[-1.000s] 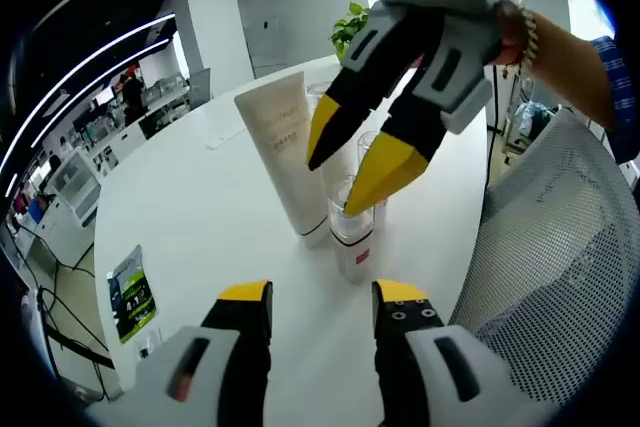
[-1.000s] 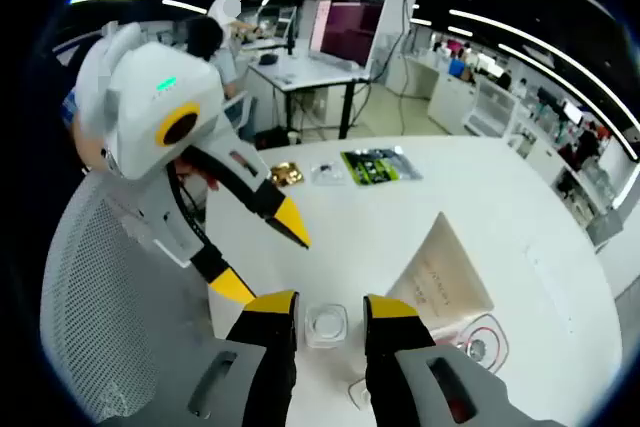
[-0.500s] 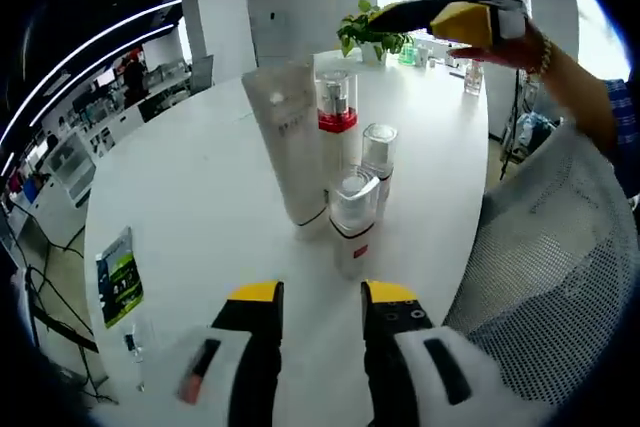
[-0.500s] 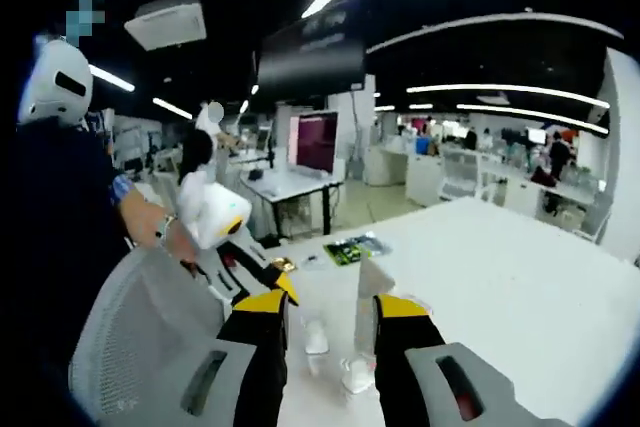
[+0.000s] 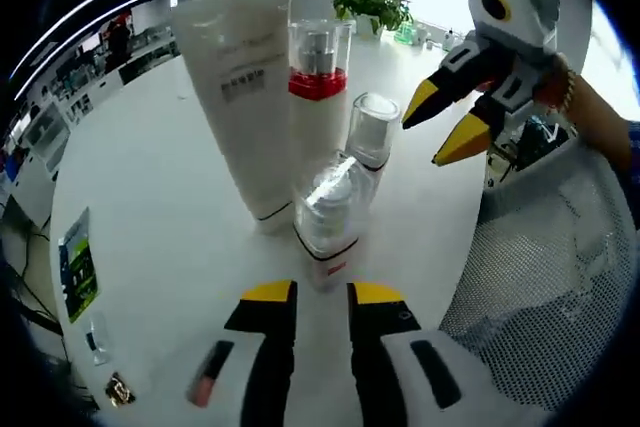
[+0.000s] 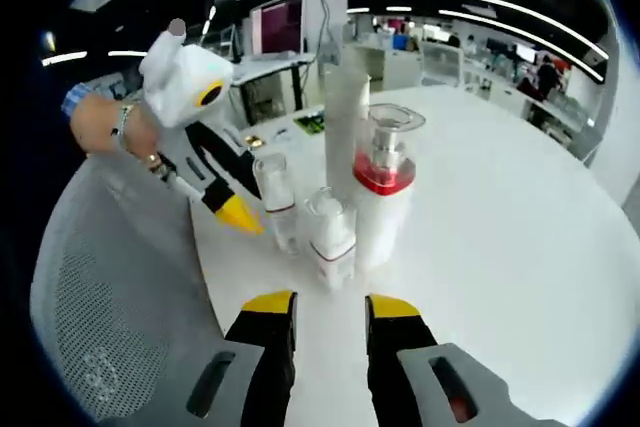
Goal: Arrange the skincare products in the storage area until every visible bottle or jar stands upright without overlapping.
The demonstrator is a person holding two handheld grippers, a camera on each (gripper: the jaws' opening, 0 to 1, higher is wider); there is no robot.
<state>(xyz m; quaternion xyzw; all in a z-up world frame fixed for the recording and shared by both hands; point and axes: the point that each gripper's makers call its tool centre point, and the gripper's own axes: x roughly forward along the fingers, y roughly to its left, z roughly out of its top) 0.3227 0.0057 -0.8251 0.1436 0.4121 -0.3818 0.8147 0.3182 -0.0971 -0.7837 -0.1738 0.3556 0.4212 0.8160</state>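
Note:
Four skincare items stand upright in a tight group on the white table (image 5: 150, 177). They are a white tube (image 5: 235, 97) on its cap, a tall bottle with a red band (image 5: 318, 77), a clear-capped bottle (image 5: 370, 132) and a small red-labelled bottle (image 5: 325, 212). My left gripper (image 5: 320, 297) is open, just short of the small bottle, holding nothing. My right gripper (image 5: 437, 134) hovers open to the right of the group. In the right gripper view, the tube (image 6: 345, 117), red-band bottle (image 6: 383, 182), small bottle (image 6: 330, 237) and clear-capped bottle (image 6: 275, 197) stand ahead of my open right gripper (image 6: 330, 307). The left gripper (image 6: 222, 202) is beyond them.
A grey mesh chair back (image 5: 540, 247) presses against the table edge, also seen in the right gripper view (image 6: 110, 277). A green leaflet (image 5: 75, 262) and small items (image 5: 110, 387) lie near the table's edge. A potted plant (image 5: 375, 2) stands at the far side.
My right gripper rose from above the bottles, then came down beside the group. The left gripper moved closer to the small bottle, and its jaws narrowed a little.

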